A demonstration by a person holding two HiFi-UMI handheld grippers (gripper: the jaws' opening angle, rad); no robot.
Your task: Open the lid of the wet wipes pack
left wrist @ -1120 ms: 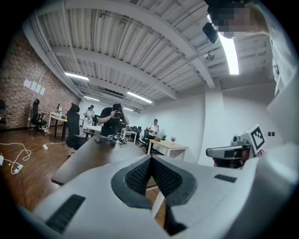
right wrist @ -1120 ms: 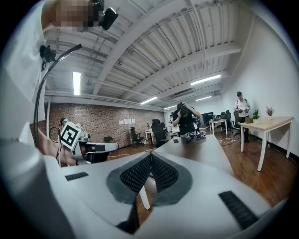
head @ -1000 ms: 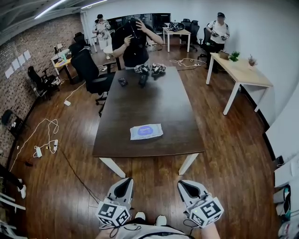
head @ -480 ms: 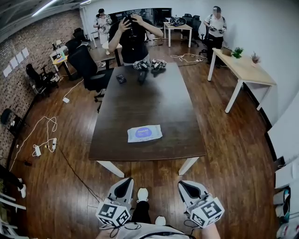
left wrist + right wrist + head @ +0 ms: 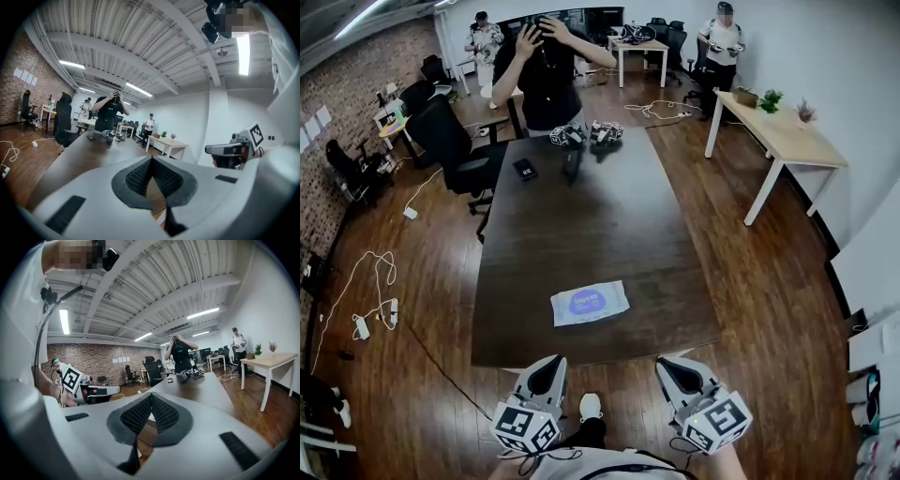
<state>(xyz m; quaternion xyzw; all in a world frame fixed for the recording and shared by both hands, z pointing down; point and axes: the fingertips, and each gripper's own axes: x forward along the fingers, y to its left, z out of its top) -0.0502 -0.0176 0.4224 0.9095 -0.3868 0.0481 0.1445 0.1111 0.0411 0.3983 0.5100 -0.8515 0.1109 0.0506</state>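
- Plainly, the wet wipes pack (image 5: 590,303) lies flat near the desk's (image 5: 581,206) front edge, label up, within easy reach.
- Left tongs (image 5: 551,360) and right tongs (image 5: 667,363) are pressed closed and empty, held short of the desk, probably readied for reaching.

A long dark desk (image 5: 581,216) on a wood floor (image 5: 759,281). At its far end a person (image 5: 546,80) stands, hands on head, beside a black office chair (image 5: 450,141). A pale desk (image 5: 783,141) stands at right.
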